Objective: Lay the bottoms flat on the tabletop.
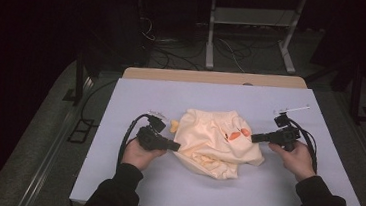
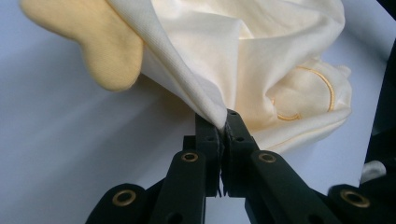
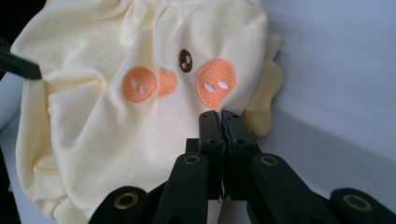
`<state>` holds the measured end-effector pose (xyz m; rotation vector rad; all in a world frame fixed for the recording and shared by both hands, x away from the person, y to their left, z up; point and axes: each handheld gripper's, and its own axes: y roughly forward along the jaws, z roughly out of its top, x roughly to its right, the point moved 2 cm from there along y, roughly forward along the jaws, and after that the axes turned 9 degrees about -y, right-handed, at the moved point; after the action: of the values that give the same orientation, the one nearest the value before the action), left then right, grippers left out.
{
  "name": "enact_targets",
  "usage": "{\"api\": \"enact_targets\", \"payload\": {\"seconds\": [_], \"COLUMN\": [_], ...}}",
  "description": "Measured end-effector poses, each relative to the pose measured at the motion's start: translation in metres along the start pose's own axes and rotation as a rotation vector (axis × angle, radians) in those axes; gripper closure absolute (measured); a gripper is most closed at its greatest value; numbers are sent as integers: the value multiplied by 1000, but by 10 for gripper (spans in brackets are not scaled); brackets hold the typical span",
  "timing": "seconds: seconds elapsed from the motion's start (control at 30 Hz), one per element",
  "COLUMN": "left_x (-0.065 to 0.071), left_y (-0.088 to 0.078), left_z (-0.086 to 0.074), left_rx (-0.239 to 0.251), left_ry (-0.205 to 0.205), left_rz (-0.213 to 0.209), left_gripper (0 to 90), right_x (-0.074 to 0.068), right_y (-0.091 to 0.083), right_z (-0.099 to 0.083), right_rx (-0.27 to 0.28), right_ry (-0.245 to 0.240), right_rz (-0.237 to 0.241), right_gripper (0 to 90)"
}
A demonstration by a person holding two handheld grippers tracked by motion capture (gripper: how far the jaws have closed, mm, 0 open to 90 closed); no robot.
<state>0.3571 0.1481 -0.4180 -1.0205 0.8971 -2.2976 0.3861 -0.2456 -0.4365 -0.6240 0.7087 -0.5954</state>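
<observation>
High view first: we've got a pale yellow garment [image 1: 215, 142] crumpled in the middle of the white table [image 1: 136, 99], and we're coming at it from both sides, the left gripper [image 1: 174, 146] at its left edge and the right gripper [image 1: 255, 137] at its right. Left gripper view now, and the jaws are pinched tight on a fold of the cloth [image 2: 196, 88], which rises from the jaws in a taut ridge, so that side is caught for sure. Right gripper view: jaws closed down flat just below the orange embroidered patches [image 3: 215, 83] (cheeks of a little face, by the look of it), and we judge they have a pinch of fabric, though the pads hide the bite itself. As for handling, we reckon this is light, soft knit that will sag and drape, with nothing stiff to lean on, so it won't slip much but it will bunch. Best hold, in our view, is near hems or seams, the ribbed cuff [image 3: 70, 212] say, where layers are thicker, rather than one thin loose layer mid-panel.
</observation>
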Motion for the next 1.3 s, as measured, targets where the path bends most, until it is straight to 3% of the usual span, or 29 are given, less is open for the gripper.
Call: {"api": "enact_targets", "payload": {"seconds": [0.1,0.2,0.3,0.47,0.57,0.73,0.8,0.9,0.97,1.3], "left_x": [-7,-14,-19,-30,-38,-51,-54,-52,-53,-55], "left_y": [-8,-13,-14,-16,-15,-5,-1,0,1,2], "left_z": [6,14,25,39,34,13,7,2,-2,-2], "left_rx": [-18,-57,-84,-102,-108,-93,-82,-23,8,18], "left_ry": [-2,32,65,69,51,16,20,51,57,41], "left_rz": [13,11,30,33,24,7,10,20,20,20], "left_gripper": [859,859,859,859,858,853,852,851,851,840], "right_x": [-5,-10,-15,-18,-17,-12,-10,-9,-7,-1], "right_y": [0,-2,-3,-4,-7,-3,0,2,1,2], "right_z": [-1,-1,-1,1,2,0,0,0,-1,-3], "right_rx": [-7,-2,-5,7,18,8,-7,-9,7,17], "right_ry": [0,-2,-25,-39,-25,-16,-20,-34,-17,1], "right_rz": [16,20,-44,-79,-82,-104,-114,-122,-106,-89], "right_gripper": [864,864,864,865,864,864,861,860,859,858]}}
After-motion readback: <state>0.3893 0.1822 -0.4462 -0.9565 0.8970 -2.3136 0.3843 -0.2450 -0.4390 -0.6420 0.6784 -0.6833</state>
